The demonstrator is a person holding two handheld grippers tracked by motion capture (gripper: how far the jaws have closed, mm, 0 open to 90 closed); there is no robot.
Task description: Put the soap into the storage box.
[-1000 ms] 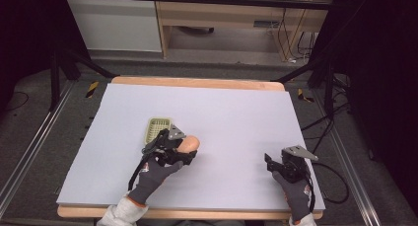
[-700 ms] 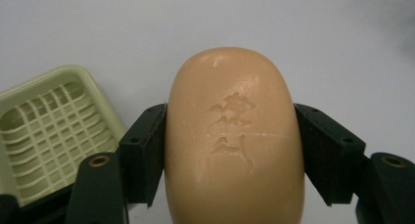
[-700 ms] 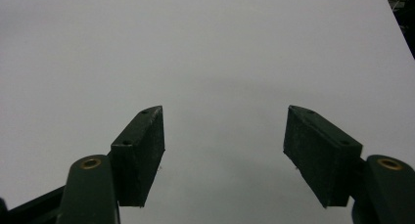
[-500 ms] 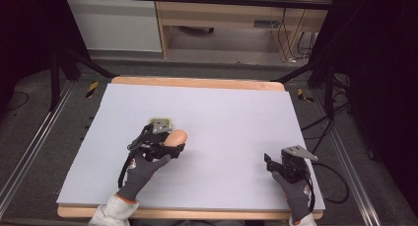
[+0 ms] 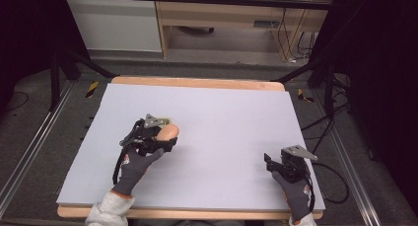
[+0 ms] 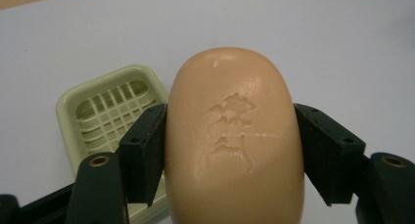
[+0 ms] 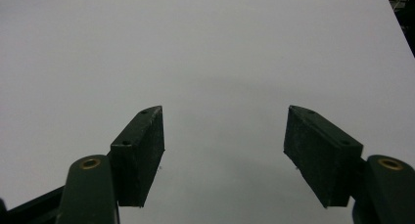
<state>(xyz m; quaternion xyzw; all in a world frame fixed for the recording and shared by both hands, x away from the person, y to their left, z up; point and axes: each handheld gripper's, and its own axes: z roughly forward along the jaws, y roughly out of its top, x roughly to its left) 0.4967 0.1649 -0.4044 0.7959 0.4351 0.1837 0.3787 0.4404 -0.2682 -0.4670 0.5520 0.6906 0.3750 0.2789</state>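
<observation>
An oval tan bar of soap (image 6: 232, 136) with stamped characters sits between the two black jaws of my left gripper (image 6: 230, 150), which is shut on its long sides. In the high view the soap (image 5: 168, 132) and left gripper (image 5: 165, 137) hang over the left middle of the table. A pale green slatted soap dish (image 6: 110, 111) lies on the table just behind and left of the soap; the high view hides most of the dish (image 5: 165, 121) under the gripper. My right gripper (image 7: 225, 150) is open over bare table, at the front right (image 5: 268, 162).
The table (image 5: 226, 112) has a pale grey top with a wooden rim. Dark stands, cables and shelving ring it on the floor beyond. Wide bare surface lies between the two grippers and toward the far edge.
My left gripper, holding the soap, has moved left and slightly away, over the soap dish, which it now mostly covers in the high view. The right gripper has stayed in place.
</observation>
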